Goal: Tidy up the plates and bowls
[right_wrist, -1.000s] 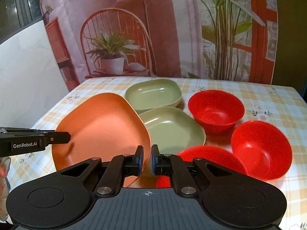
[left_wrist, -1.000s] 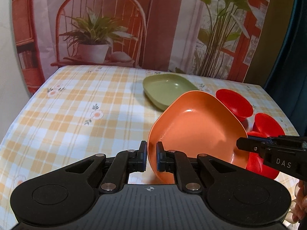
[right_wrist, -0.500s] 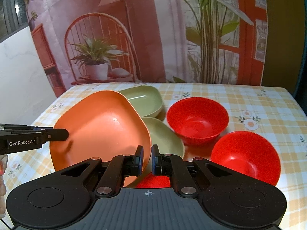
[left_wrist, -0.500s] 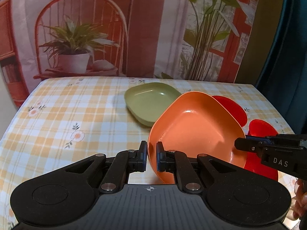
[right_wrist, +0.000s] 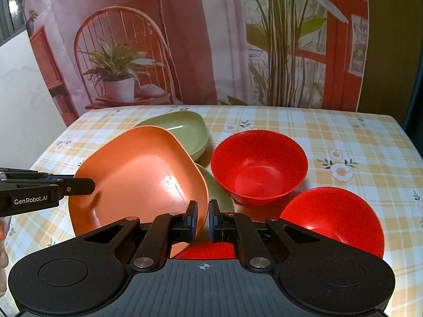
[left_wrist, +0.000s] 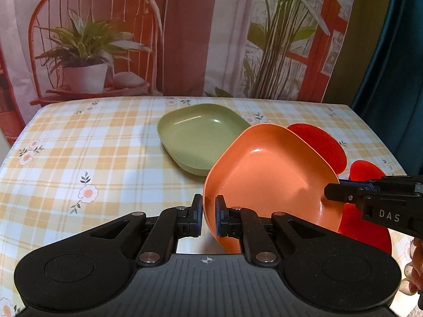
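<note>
From my left wrist camera, I look steeply down along the left gripper [left_wrist: 208,218], whose jaws are pinched narrow on the near-left rim of the orange plate [left_wrist: 267,177]. The plate hangs tilted above the checked tablecloth [left_wrist: 92,158], its hollow facing me. At the right edge my right gripper [left_wrist: 334,192] comes in level from the side and clamps the plate's right rim; fingers [left_wrist: 415,259] of the hand behind it show at the lower right. Just beyond the orange plate lies a green plate [left_wrist: 195,137] flat on the cloth. Red bowls peek out behind the plate's right side, mostly hidden.

From my right wrist camera, the right gripper [right_wrist: 203,220] points down at a similar slant, jaws nearly together on the plate's near-right rim. The left gripper [right_wrist: 84,185] reaches in from the left and grips the opposite rim. The far green plate [right_wrist: 182,129] sits behind the orange one, and a second green plate [right_wrist: 219,192] lies partly underneath it. To the right stand two red bowls, one farther [right_wrist: 259,166] and one nearer [right_wrist: 333,219], close together; a third red bowl [right_wrist: 206,251] shows just below my jaws.
</note>
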`<state>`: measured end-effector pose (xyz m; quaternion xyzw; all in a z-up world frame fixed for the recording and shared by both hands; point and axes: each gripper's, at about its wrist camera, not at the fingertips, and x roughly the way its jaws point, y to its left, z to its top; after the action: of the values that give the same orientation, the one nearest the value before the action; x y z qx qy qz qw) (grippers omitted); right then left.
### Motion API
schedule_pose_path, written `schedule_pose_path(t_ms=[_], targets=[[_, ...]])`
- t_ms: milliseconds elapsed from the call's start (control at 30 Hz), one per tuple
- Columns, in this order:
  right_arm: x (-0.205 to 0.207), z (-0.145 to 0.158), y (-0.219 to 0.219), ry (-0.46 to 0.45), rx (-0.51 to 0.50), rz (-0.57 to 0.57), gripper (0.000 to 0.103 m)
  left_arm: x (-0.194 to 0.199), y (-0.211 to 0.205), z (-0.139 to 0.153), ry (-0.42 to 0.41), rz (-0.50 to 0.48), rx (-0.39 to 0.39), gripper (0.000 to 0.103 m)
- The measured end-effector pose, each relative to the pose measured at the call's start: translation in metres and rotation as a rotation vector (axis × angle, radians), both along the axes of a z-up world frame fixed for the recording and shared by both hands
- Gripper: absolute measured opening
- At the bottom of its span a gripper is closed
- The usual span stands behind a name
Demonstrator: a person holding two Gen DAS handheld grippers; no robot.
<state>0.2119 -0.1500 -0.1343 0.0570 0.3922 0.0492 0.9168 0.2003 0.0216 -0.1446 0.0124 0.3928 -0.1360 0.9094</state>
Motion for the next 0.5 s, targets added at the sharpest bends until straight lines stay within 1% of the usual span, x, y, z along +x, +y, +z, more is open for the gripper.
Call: schedule_pose_path(t_ms=[167,500], targets=[[0.005,-0.002,0.000,0.018,-0.006,0.008,0.009,0.005,0.001,0.000,0.014,-0.001,-0.009,0.011],[0.012,-0.002,-0.005,0.038,0.009,-0.008,0.009,0.011,0.000,0.003,0.017,-0.023,-0.026,0.011]])
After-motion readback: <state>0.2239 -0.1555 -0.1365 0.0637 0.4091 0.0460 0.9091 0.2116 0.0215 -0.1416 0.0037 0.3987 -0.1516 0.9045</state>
